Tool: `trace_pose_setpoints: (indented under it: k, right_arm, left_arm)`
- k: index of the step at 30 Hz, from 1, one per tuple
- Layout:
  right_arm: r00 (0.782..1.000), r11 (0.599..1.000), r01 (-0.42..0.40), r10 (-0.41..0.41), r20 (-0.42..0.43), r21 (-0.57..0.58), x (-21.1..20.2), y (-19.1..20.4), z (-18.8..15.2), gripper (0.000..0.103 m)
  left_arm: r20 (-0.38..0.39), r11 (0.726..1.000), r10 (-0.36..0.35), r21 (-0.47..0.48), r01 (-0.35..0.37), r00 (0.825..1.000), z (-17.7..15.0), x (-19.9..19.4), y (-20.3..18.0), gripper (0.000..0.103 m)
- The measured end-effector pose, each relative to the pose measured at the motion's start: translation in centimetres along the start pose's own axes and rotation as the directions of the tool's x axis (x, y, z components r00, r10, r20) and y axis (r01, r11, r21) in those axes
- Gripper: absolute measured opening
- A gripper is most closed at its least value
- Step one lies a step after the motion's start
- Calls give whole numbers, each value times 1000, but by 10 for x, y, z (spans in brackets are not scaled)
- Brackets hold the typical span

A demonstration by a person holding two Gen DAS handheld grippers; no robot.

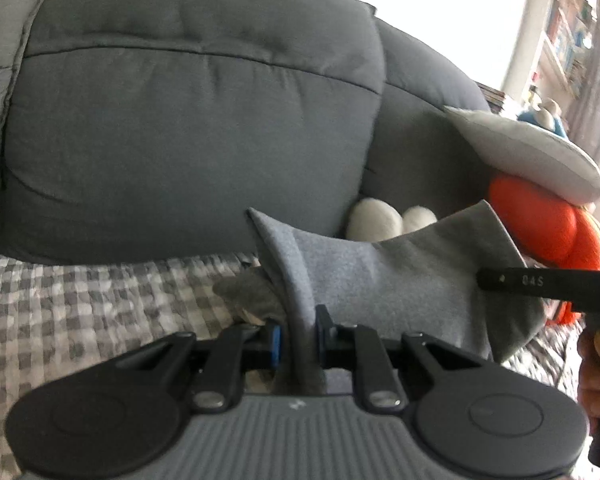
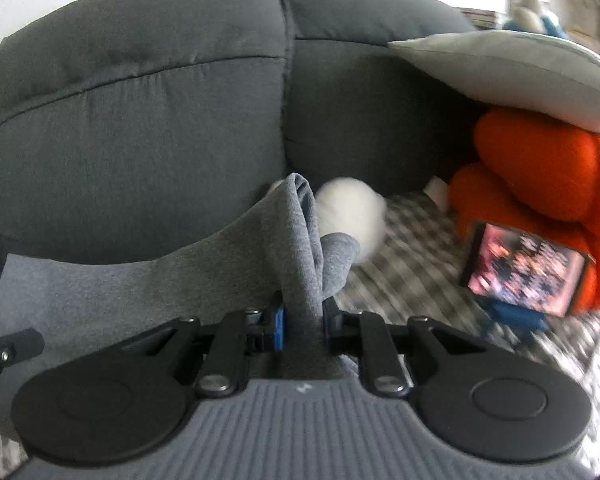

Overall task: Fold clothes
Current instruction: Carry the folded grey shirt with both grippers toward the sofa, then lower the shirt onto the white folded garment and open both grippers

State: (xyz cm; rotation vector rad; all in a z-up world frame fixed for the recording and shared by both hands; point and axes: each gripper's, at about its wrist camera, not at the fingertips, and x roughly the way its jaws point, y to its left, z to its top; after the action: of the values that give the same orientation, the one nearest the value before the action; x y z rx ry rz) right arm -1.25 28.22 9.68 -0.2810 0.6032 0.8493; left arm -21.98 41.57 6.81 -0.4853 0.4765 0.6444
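Note:
A grey knit garment [image 1: 380,276] hangs stretched between both grippers above a checked blanket [image 1: 80,300]. My left gripper [image 1: 298,334] is shut on one bunched edge of it, the cloth rising out of the jaws. My right gripper [image 2: 302,326] is shut on the other edge of the garment [image 2: 100,300], which spreads away to the left. The right tool's black body [image 1: 548,280] and a hand [image 1: 592,376] show at the right of the left wrist view. Part of the left tool [image 2: 8,350] shows at the left edge of the right wrist view.
A dark grey sofa backrest [image 1: 188,128] fills the background. An orange plush [image 2: 540,184], a light grey pillow [image 2: 512,72] and a white plush [image 2: 352,212] sit at the right. A tablet with a lit screen [image 2: 524,268] leans on the orange plush.

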Motion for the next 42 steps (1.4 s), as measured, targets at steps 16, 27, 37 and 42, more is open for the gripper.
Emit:
trace_pose_setpoints:
  k: [16, 27, 37, 42]
  right_arm:
    - [987, 993, -62, 76, -143, 98, 112, -16, 3, 32]
    - [988, 955, -103, 130, -81, 278, 98, -41, -14, 61]
    - [967, 750, -205, 256, 10, 629, 98, -89, -64, 60]
    - [975, 765, -177, 222, 3, 619, 102, -86, -56, 27]
  left_arm:
    - [-159, 989, 2, -143, -25, 987, -9, 84, 29, 18]
    - [-183, 981, -46, -193, 10, 982, -4, 86, 43, 37]
    - [-225, 930, -147, -362, 58, 963, -15, 94, 62, 48]
    - [-226, 941, -136, -334, 54, 965, -13, 93, 54, 30]
